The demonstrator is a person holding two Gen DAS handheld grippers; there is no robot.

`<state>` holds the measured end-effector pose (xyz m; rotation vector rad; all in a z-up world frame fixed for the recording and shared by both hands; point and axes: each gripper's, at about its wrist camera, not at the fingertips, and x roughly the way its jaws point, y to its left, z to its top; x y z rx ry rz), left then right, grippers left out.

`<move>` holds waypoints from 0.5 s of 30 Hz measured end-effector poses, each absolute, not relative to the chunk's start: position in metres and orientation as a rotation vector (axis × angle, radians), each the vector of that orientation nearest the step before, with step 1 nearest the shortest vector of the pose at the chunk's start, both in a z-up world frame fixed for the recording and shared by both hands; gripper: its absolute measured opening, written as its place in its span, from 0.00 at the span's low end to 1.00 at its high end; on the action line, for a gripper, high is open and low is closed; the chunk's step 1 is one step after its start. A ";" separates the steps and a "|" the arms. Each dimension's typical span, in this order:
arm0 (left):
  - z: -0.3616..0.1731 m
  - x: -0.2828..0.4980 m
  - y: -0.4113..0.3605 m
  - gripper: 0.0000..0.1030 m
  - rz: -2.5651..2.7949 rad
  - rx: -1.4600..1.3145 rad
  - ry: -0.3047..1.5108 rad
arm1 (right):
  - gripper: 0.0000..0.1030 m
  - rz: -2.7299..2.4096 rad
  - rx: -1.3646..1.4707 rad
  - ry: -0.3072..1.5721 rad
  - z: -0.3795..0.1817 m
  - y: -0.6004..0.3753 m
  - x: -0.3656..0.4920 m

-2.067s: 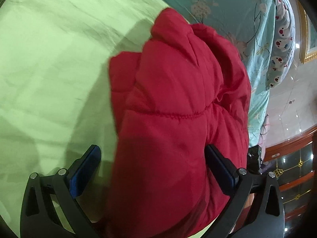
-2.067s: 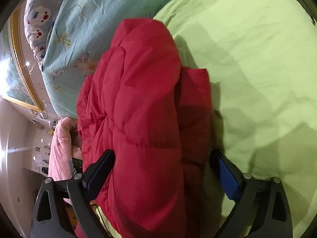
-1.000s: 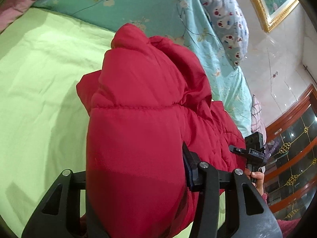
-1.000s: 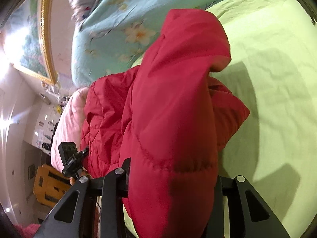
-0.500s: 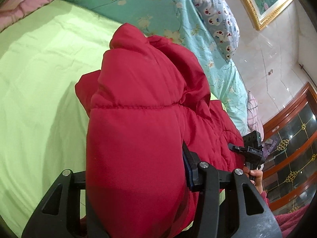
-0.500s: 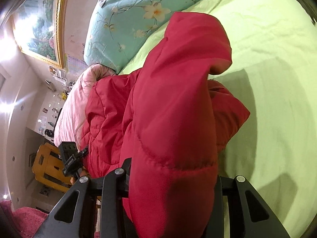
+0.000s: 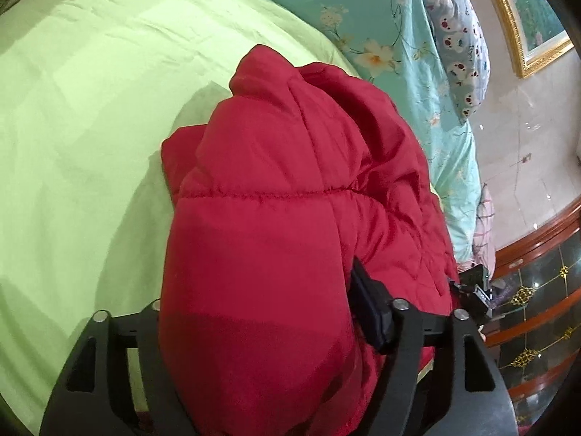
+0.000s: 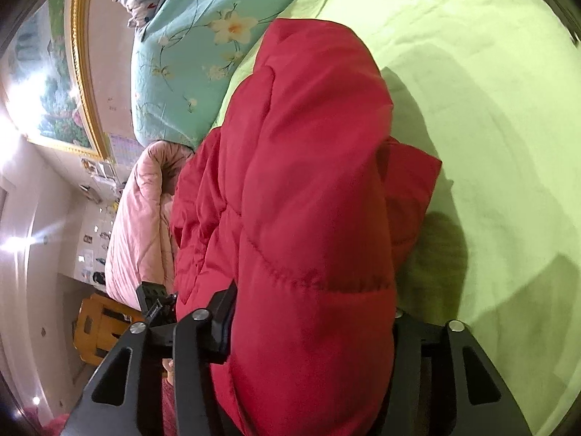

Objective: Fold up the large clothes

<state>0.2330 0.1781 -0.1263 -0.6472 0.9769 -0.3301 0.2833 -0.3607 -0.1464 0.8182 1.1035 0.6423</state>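
Observation:
A puffy red quilted jacket [image 7: 283, 189] is bunched up and held above the light green bed sheet [image 7: 80, 109]. My left gripper [image 7: 254, 323] is shut on one thick end of it; the padding covers the left finger and only the right fingertip [image 7: 366, 305] shows. My right gripper [image 8: 312, 327] is shut on the other end of the jacket [image 8: 312, 167], whose bulk hides the fingers. The right gripper also shows at the far right of the left wrist view [image 7: 472, 287], and the left gripper at the left of the right wrist view [image 8: 156, 301].
A teal floral quilt [image 7: 395, 32] and a patterned pillow [image 7: 461, 54] lie along the bed's far side. A pink quilt [image 8: 141, 218] lies beyond the jacket. A gold-framed painting [image 8: 54, 72], a wooden cabinet [image 7: 537, 290] and a wooden stool [image 8: 98, 330] stand around the bed.
Both grippers closed on the jacket about a second ago and lifted it. Since half a second ago the views have tilted and the jacket has swung slightly over the sheet.

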 end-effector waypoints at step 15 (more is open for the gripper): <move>-0.095 0.183 0.190 0.80 -0.147 -0.498 0.965 | 0.75 0.441 0.718 1.016 -0.107 -0.380 0.232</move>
